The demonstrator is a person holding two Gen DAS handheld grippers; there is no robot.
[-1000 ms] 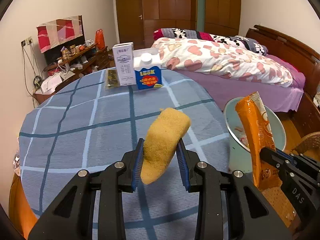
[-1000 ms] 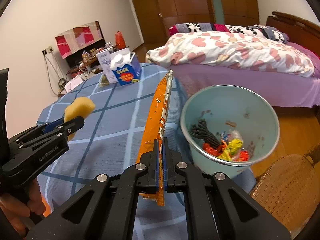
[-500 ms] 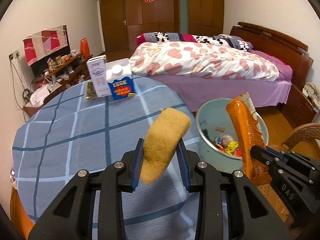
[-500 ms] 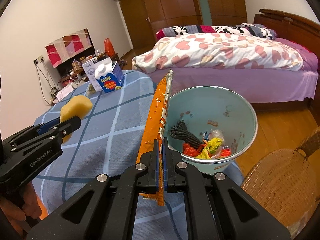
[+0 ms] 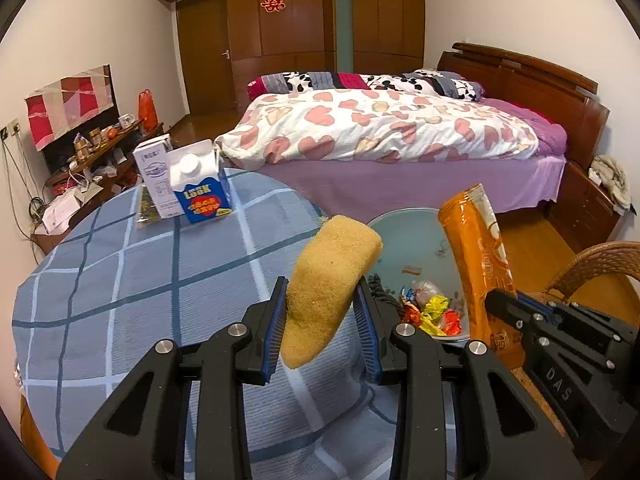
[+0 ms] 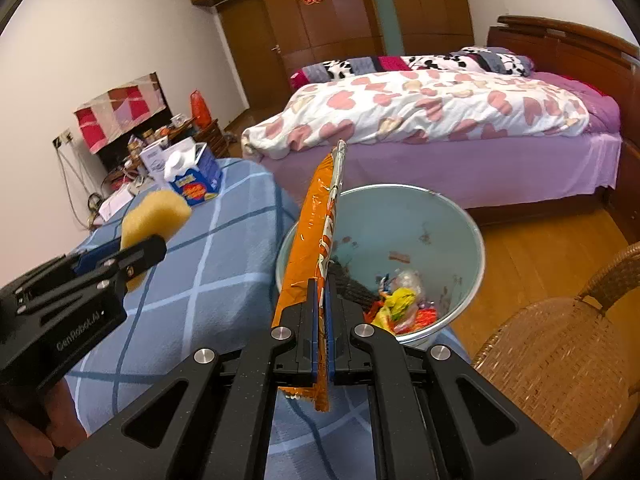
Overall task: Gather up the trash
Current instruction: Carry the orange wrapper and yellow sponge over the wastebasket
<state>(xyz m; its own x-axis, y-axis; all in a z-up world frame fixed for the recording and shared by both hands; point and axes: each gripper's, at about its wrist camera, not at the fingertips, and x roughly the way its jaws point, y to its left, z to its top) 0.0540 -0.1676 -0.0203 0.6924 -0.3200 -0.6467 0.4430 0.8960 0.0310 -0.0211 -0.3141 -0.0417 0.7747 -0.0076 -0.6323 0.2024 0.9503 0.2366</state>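
Note:
My left gripper (image 5: 322, 312) is shut on a yellow sponge (image 5: 330, 280), held above the right edge of the blue checked table (image 5: 132, 276). It also shows in the right wrist view (image 6: 120, 248) with the sponge (image 6: 154, 216). My right gripper (image 6: 321, 304) is shut on an orange snack wrapper (image 6: 316, 240), held upright at the near rim of the pale blue trash bin (image 6: 444, 216). The wrapper (image 5: 476, 256) and bin (image 5: 408, 232) show in the left wrist view too. The bin holds coloured wrappers (image 6: 400, 304) and a dark cord.
A blue milk carton (image 5: 202, 188), a white carton (image 5: 154, 172) and a flat packet (image 5: 144, 204) stand at the table's far edge. A bed (image 5: 400, 140) lies behind the bin. A wicker chair (image 6: 560, 360) stands at the right. A cluttered low cabinet (image 5: 88, 156) is at the far left.
Both grippers have moved right, toward the bin, with their loads still held. The bin's inside now shows more fully in both views.

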